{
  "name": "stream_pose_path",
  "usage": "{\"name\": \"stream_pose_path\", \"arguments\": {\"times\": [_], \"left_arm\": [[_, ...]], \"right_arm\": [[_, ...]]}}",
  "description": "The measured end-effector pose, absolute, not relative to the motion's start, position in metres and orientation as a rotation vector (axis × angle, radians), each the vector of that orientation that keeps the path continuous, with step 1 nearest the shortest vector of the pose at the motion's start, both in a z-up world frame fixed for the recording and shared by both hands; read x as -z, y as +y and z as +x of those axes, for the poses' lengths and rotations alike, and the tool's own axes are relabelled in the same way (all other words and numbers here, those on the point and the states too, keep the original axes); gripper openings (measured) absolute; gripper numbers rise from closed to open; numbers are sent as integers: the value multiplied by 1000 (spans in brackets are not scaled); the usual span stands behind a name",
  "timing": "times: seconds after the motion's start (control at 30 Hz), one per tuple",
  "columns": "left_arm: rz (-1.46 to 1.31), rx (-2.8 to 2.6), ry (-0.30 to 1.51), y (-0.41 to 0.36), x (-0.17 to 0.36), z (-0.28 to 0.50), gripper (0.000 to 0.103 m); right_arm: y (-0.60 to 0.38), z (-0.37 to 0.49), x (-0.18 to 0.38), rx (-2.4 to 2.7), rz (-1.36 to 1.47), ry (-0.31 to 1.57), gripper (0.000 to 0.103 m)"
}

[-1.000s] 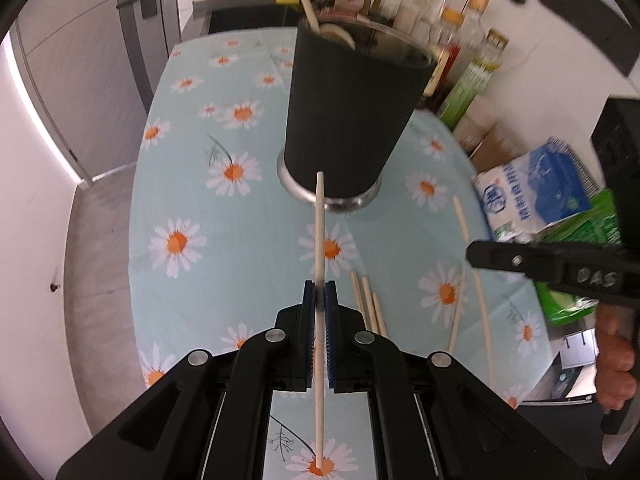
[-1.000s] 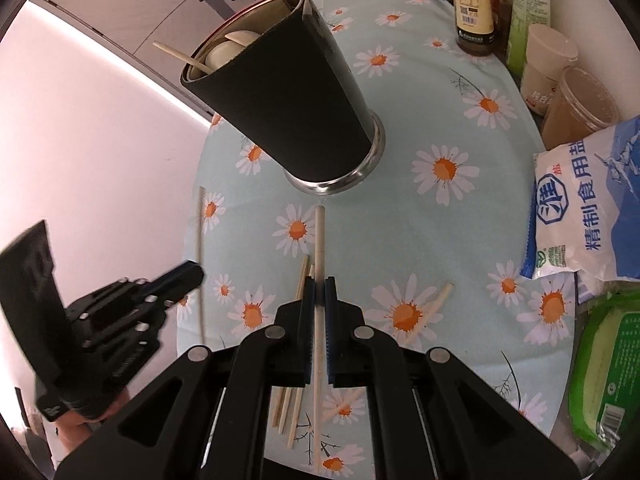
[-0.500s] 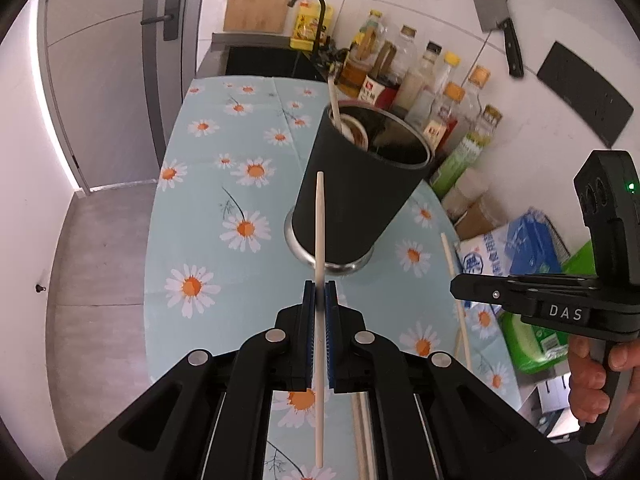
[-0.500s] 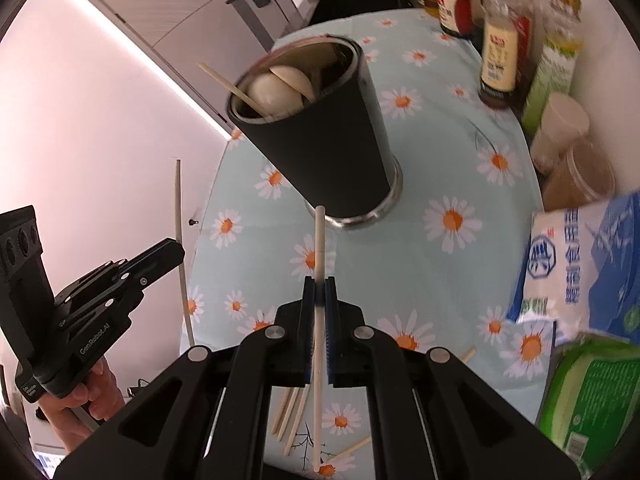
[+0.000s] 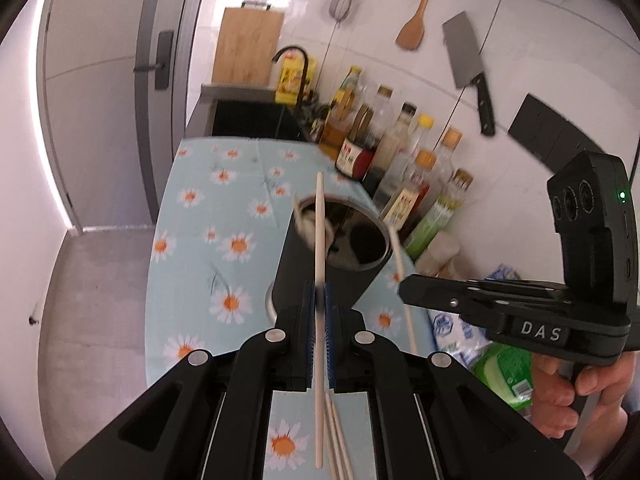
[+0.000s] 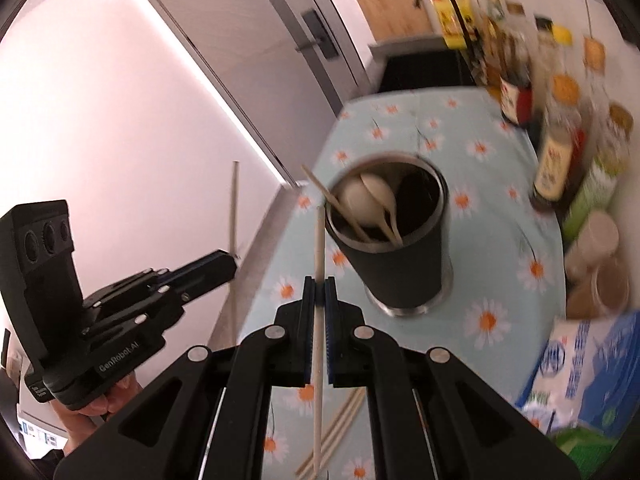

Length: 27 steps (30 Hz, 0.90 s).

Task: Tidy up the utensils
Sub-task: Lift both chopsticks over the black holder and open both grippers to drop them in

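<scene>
A black utensil cup [image 5: 336, 256] [image 6: 400, 256] with a steel base stands on the daisy tablecloth and holds white spoons [image 6: 372, 196] and a chopstick. My left gripper [image 5: 319, 292] is shut on a pale chopstick [image 5: 319, 240], raised in front of the cup, its tip over the rim. My right gripper [image 6: 319, 288] is shut on another chopstick [image 6: 318, 264], raised left of the cup. Each gripper shows in the other's view: the right [image 5: 404, 284], the left [image 6: 230, 266]. Several loose chopsticks [image 6: 340, 436] lie on the cloth below.
Sauce and oil bottles [image 5: 400, 160] line the wall behind the cup. A salt bag [image 6: 588, 360], a green packet [image 5: 504, 368] and jars [image 6: 592, 264] sit at the right. A sink [image 5: 252, 120], cleaver [image 5: 468, 68] and door [image 5: 160, 60] are beyond. The table edge drops off at left.
Both grippers have risen and tilted up with their chopsticks, from near the cloth to about cup-rim height. The cup's opening now shows.
</scene>
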State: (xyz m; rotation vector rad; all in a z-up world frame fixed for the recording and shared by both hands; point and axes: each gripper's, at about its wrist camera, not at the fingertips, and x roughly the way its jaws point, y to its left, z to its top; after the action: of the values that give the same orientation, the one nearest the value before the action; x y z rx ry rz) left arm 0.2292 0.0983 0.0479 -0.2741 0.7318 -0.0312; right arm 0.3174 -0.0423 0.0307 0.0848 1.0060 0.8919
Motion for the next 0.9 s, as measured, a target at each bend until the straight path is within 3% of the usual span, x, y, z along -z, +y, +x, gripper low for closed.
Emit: {"name": "stream_pose_path", "arguments": {"times": [0.33,0.9], "left_arm": [[-247,67,598,96,-83,259,3],[-373,137,363,121,-93,305,3]], "right_arm": [[-46,347,-63,-887,179,829,6],[-51,393,-104,-803,246,555,6]]}}
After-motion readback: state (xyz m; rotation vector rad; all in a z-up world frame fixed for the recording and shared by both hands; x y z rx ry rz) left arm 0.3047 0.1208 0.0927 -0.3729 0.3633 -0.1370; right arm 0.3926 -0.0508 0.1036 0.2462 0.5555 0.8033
